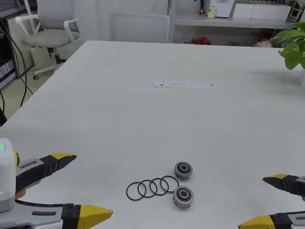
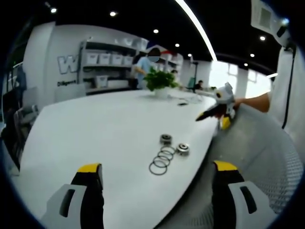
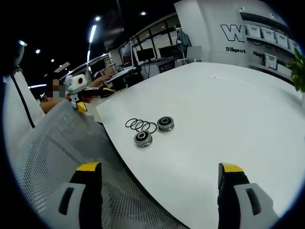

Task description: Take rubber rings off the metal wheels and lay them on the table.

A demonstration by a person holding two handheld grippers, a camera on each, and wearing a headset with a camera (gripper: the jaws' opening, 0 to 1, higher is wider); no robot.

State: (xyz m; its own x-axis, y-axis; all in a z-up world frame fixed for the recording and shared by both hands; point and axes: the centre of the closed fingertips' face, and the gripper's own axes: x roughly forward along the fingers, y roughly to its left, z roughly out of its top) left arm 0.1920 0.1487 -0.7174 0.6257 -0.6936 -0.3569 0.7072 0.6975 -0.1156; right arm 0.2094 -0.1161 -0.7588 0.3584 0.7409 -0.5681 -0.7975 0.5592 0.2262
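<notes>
Two metal wheels (image 1: 183,170) (image 1: 183,196) lie near the front edge of the white table (image 1: 143,109). Several black rubber rings (image 1: 152,187) lie flat in an overlapping row just left of them. My left gripper (image 1: 83,185) hangs open at the lower left, nothing between its yellow-tipped jaws. My right gripper (image 1: 261,200) is open and empty at the lower right. From the left gripper (image 2: 156,168) the rings (image 2: 162,160) and wheels (image 2: 166,139) (image 2: 182,149) lie ahead. From the right gripper (image 3: 160,168) the wheels (image 3: 165,123) (image 3: 143,139) and rings (image 3: 140,125) lie ahead.
A flush socket strip (image 1: 186,85) sits in the tabletop's middle. A green plant (image 1: 293,45) stands at the far right edge and a white chair (image 1: 47,33) beyond the far left corner. Shelves line the back wall.
</notes>
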